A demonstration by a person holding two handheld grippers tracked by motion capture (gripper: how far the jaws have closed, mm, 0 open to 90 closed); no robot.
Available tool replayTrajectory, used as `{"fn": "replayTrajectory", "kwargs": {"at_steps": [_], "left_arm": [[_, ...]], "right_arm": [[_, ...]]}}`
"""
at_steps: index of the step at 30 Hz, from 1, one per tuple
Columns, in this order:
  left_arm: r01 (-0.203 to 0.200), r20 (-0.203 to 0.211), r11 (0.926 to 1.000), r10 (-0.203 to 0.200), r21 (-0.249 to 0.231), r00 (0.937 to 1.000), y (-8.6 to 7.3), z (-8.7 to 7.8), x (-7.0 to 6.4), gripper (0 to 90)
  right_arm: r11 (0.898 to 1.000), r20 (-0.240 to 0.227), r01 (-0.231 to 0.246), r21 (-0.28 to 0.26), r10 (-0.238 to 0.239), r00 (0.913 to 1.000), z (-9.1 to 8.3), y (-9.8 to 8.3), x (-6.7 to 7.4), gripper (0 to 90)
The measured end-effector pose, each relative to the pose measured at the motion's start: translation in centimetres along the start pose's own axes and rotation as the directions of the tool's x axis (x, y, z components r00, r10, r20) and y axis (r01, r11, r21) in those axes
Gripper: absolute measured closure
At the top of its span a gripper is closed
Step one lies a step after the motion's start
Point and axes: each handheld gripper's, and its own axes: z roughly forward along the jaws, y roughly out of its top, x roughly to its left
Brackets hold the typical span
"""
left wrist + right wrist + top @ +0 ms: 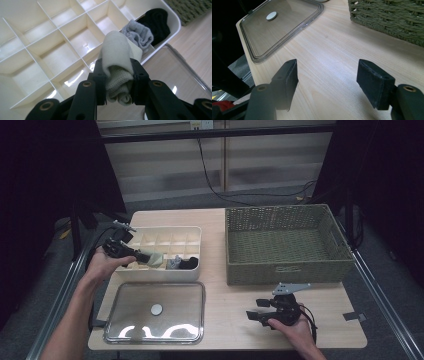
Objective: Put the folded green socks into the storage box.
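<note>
A cream rolled sock (117,62) is pinched between the black jaws of my left gripper (117,82), which hovers over the front row of the white divided organizer box (155,240). From above, that left gripper (131,253) reaches in from the box's left side with the pale sock (151,258) at its tip. A grey sock (139,35) and a black sock (157,22) lie in the box's front right compartments, just beyond the held roll. My right gripper (259,316) rests low over the table (235,290) near its front edge, jaws apart and nothing between them (328,82).
A clear plastic lid (155,312) with a white disc lies flat in front of the organizer box. An empty green woven basket (285,242) stands at the table's back right. Bare wood lies between the lid and my right gripper.
</note>
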Motion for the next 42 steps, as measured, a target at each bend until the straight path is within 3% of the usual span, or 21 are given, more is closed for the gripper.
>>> {"fn": "replayTrajectory", "kwargs": {"at_steps": [1,3,6,9,15,20,23,27,31,35,39,42], "left_arm": [[0.017,0.002,0.9998,-0.017,0.007,0.9999,0.1,0.3,-0.1,70.8],[0.000,-0.005,0.9991,0.000,0.043,1.0000,0.2,0.6,0.0,70.7],[0.024,-0.015,0.9983,-0.023,0.052,0.9996,0.4,1.2,0.0,70.7],[0.008,-0.019,0.9965,-0.007,0.083,0.9998,0.6,1.4,0.2,70.8],[0.024,-0.020,0.9930,-0.022,0.116,0.9996,0.6,2.3,0.5,70.7],[0.015,-0.037,0.9894,-0.010,0.144,0.9993,0.7,3.1,0.6,70.6],[0.005,-0.048,0.9833,0.004,0.182,0.9988,1.0,3.8,0.3,70.6],[0.017,-0.056,0.9781,-0.006,0.207,0.9984,1.3,4.3,0.2,69.7],[0.023,-0.055,0.9763,-0.011,0.215,0.9984,1.7,4.8,0.1,66.7],[0.030,-0.071,0.9802,-0.017,0.196,0.9974,2.1,5.1,-0.2,60.2],[0.021,-0.074,0.9818,-0.007,0.189,0.9972,2.5,5.7,-0.5,66.5],[0.020,-0.080,0.9767,-0.003,0.214,0.9968,2.6,6.2,-0.5,69.2]], "right_arm": [[1.000,0.002,-0.001,0.000,0.001,1.0000,0.0,0.0,0.0,33.1],[1.000,0.002,-0.004,0.003,0.004,1.0000,0.0,0.0,0.0,33.1],[1.000,-0.001,-0.006,0.003,0.006,1.0000,0.1,0.0,0.0,33.1],[1.000,-0.002,-0.007,0.002,0.007,1.0000,0.0,0.0,-0.1,33.1],[1.000,-0.003,-0.007,0.002,0.007,1.0000,0.1,0.0,-0.1,33.0],[1.000,-0.003,-0.011,0.007,0.011,0.9999,0.1,0.0,-0.1,32.4],[1.000,-0.003,-0.008,0.010,0.008,1.0000,0.2,0.0,-0.1,32.4],[1.000,-0.001,-0.007,0.011,0.007,1.0000,0.2,0.0,-0.1,32.1],[1.000,-0.007,-0.005,0.012,0.005,1.0000,0.2,-0.1,-0.1,32.0],[1.000,-0.006,-0.009,0.019,0.010,0.9999,0.3,-0.1,-0.1,31.8],[1.000,-0.007,-0.014,0.021,0.015,0.9999,0.3,-0.1,-0.1,31.5],[1.000,-0.007,-0.013,0.023,0.013,0.9999,0.3,-0.1,-0.1,31.3]]}}
